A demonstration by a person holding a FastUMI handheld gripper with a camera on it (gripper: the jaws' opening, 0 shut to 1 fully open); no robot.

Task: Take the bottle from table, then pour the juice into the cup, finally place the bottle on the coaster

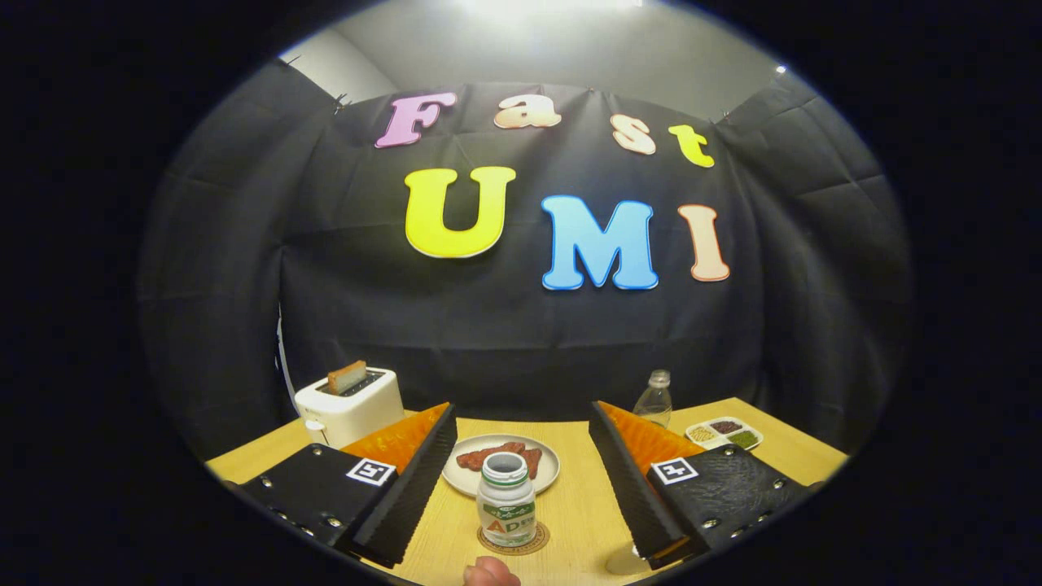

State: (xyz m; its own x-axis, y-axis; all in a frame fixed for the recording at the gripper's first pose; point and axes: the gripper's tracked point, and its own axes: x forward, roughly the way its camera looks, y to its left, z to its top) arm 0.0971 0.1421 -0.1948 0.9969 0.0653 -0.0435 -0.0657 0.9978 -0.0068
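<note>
The small white bottle (505, 498) stands upright on the round coaster (514, 540) on the table (578, 505), its top open. The gripper (521, 480) is wide open, one finger on each side, not touching it. The job looks nearly done; pull straight back and slowly, so no finger bumps the bottle

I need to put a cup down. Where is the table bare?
Bare wood lies either side of the bottle on its coaster, inside the open hand-held gripper. Beyond, the plate crowds the middle; toaster, clear bottle and tray line the back.
</note>
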